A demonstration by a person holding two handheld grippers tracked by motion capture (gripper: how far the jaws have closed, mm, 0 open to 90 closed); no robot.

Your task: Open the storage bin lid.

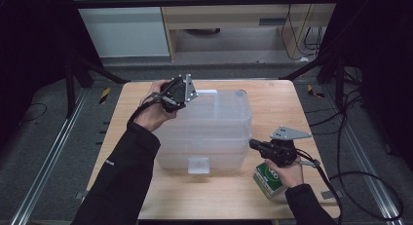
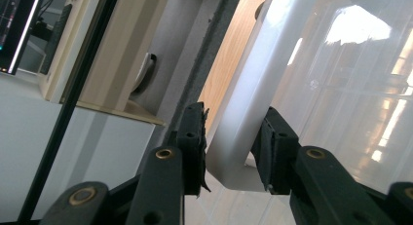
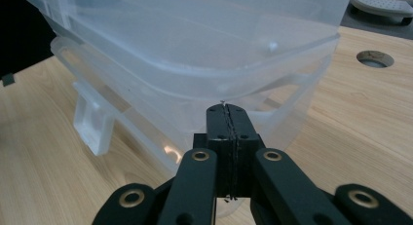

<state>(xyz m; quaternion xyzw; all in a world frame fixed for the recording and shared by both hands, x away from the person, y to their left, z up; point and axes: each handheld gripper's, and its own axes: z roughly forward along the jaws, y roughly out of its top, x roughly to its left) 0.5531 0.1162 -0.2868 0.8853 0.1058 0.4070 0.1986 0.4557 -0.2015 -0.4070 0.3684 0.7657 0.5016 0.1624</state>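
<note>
Here, a large clear plastic storage bin (image 1: pixel 209 130), turned upside down over its lid so the white latch tab (image 1: pixel 198 165) faces six o'clock, sits at the middle of the pale wooden counter (image 1: pixel 277 96) in the high view. The left hand-held gripper (image 1: pixel 181 94) hovers at the bin's eleven o'clock corner, carried by a hand in a black sleeve (image 1: pixel 124 181) that enters from seven o'clock. In the left gripper view this left hand-held gripper (image 2: pixel 233 147) straddles the thick white rim (image 2: pixel 253 88) of the bin: the jaws are partly spread, one pad lies against the rim's outer face, while the other stands just off its inner face with a thin sliver of gap, so nothing is pinched. The right hand-held gripper (image 1: pixel 256 145) rests at the bin's four o'clock corner in the high view, its tips right at the clear wall. In the right gripper view the right hand-held gripper (image 3: pixel 227 113) has its jaws pressed together, pad against pad, with nothing between them, and the tips meet the lower band of the bin; whether they actually touch it I cannot tell. A small green and white carton (image 1: pixel 269 178) stands on the counter at five o'clock, partly under the right hand (image 1: pixel 287 169).
</note>
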